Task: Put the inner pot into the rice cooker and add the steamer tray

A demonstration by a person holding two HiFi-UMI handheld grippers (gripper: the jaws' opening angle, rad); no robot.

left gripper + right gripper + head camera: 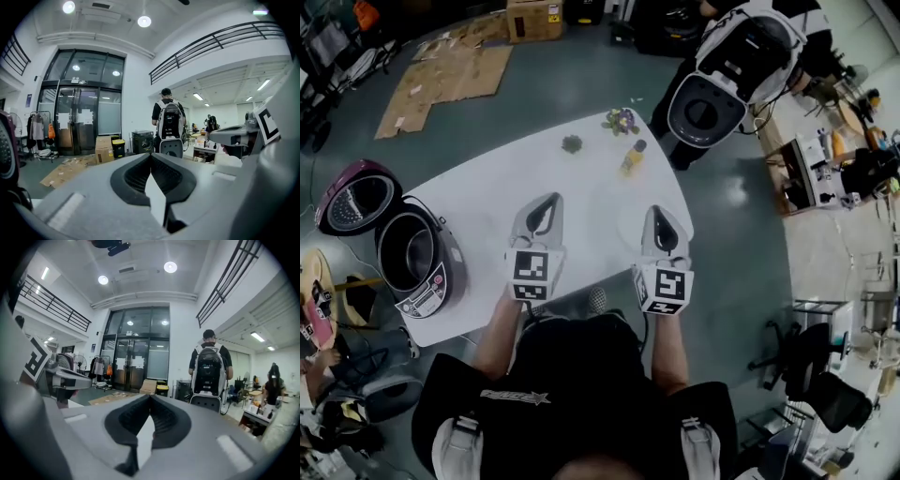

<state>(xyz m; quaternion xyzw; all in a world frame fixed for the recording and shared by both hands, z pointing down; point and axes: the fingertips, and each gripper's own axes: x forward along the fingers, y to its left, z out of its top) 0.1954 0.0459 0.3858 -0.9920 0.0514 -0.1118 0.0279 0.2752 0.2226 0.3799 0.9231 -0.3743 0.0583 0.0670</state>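
Off to the left of both claws, at the near-left corner of the white table [502,178], sits the purple rice cooker [431,281] with its lid [354,199] swung fully back, so the well is ready for loading. The grey metal lining inside it may be the inner pot [406,251] already seated, but the head view is too small to be sure. No steamer tray shows in any view.

Left claw [552,198] is fully closed with nothing in it; the ribbed pads meet in its own view. Right claw [662,212] is the same, pads together and empty. Both hang side by side over the table's near edge and point away from the person, roughly level. This reads as a carry or neutral pose, not a reach.

Ahead of the claws, near the far edge, stand a yellow bottle [633,157], a small plant [572,143] and a flower bunch [621,120], none of them task items. Beyond the table, another person [168,123] stands with a rig on the back. Flattened cardboard [450,75] lies on the floor far ahead-left.

Judgement: the next step likely needs a turn left toward the cooker, plus finding the tray.
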